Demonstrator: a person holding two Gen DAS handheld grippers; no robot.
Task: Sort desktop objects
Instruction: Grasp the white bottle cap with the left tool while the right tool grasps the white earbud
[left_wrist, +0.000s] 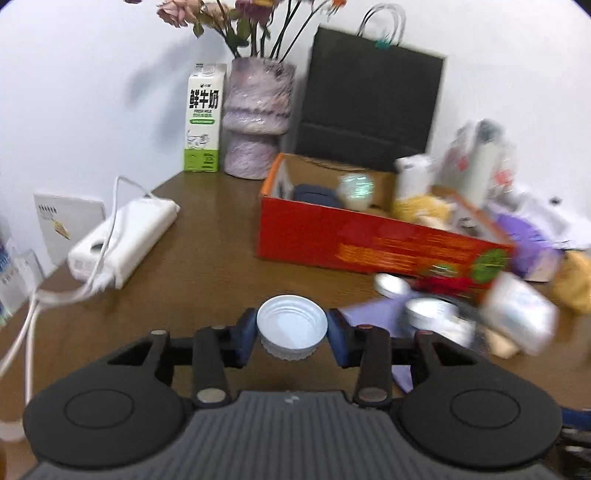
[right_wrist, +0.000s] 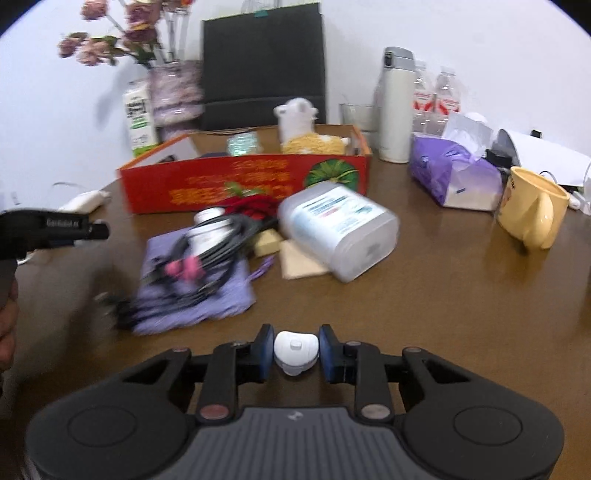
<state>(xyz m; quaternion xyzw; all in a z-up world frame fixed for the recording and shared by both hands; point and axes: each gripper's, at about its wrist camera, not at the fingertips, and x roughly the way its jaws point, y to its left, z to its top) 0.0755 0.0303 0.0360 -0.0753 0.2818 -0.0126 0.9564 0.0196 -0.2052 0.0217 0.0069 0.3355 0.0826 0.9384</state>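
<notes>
While the left gripper (left_wrist: 291, 334) pinches a white lid (left_wrist: 291, 326), the right gripper (right_wrist: 296, 352) pinches a small white cap (right_wrist: 295, 350).

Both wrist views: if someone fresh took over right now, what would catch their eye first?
First, each gripper is loaded: the left gripper pinches a white screw cap, open side up, and the right gripper pinches a small white plastic piece. Next, the red cardboard box at the back of the brown desk, already holding soft items. In front of it lies a heap: a toppled clear bottle and black cables on a purple cloth.
</notes>
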